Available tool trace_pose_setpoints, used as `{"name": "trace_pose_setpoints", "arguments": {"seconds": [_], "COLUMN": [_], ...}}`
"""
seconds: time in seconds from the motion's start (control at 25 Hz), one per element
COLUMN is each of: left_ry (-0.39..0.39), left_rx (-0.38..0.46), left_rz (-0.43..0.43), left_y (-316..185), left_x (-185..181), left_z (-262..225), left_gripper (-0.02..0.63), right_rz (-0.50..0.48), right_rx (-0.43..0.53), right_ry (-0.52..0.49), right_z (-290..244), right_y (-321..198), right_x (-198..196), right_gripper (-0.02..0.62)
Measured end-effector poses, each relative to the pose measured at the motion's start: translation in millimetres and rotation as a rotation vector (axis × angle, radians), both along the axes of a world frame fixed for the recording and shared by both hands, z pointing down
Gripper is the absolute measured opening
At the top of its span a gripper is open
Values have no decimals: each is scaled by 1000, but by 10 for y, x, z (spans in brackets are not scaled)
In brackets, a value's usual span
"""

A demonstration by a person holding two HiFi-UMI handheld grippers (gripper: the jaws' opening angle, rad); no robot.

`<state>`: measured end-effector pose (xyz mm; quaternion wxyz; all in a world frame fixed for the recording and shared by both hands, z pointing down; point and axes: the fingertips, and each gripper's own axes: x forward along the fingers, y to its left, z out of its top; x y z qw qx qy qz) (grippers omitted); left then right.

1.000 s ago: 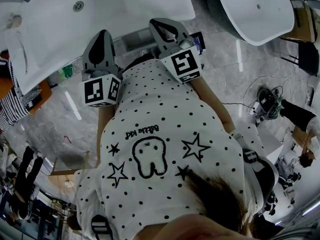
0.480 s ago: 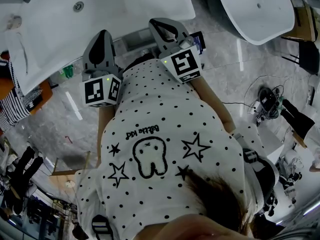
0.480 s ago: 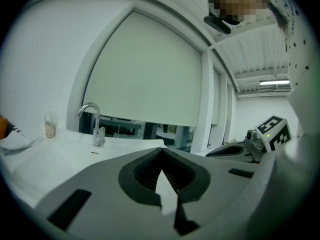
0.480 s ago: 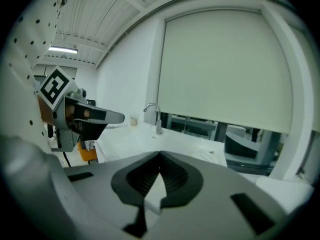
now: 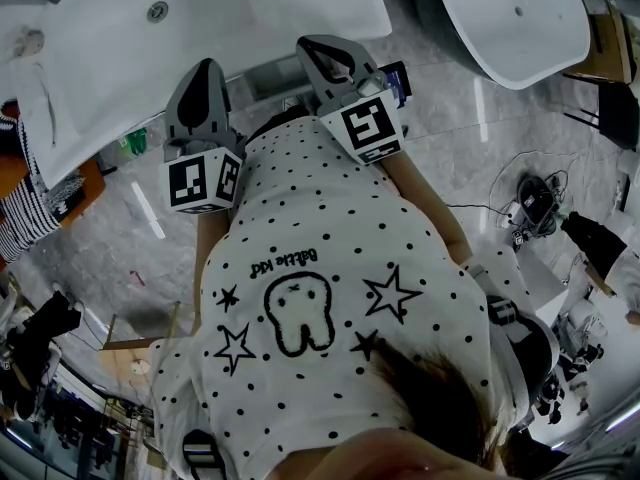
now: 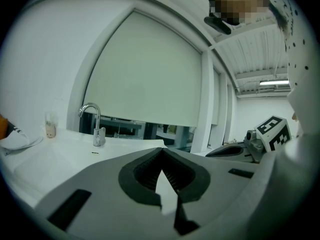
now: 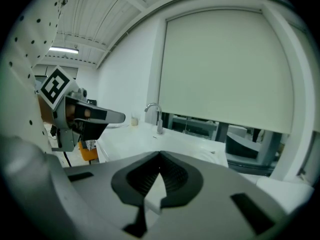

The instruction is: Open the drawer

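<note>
Two sets of jaws are pressed together with nothing between them: those of the left gripper (image 6: 161, 154) and of the right gripper (image 7: 160, 156). Both are held side by side at the chest of the polka-dot shirt (image 5: 320, 248) and aimed across the white vanity counter (image 5: 230, 18). No drawer is plainly shown. A grey strip (image 5: 268, 80) under the counter's edge, between the two grippers, may be its front, though this cannot be settled. With the jaws shut, a handle would likely be bumped rather than gripped, and the counter's edge could be struck if a gripper were lowered carelessly. Little room is seen between torso and counter, so a drawer drawn out may be stopped by the body. Open marble floor (image 5: 450, 128) is seen to the right, before the oval tub (image 5: 510, 18).
</note>
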<state>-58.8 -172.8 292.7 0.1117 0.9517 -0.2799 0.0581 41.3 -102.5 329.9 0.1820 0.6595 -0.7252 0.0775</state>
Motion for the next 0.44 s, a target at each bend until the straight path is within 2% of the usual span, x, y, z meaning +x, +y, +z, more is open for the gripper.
{"name": "trace_pose_setpoints", "arguments": {"seconds": [0.44], "left_ry": [2], "left_rx": [-6], "left_rz": [-1], "left_y": [-5], "left_x": [2], "left_z": [20], "left_gripper": [5], "right_rz": [0], "right_rx": [-3], "right_ry": [-2], "right_z": [21], "right_y": [0], "right_x": [8], "right_gripper": [14]}}
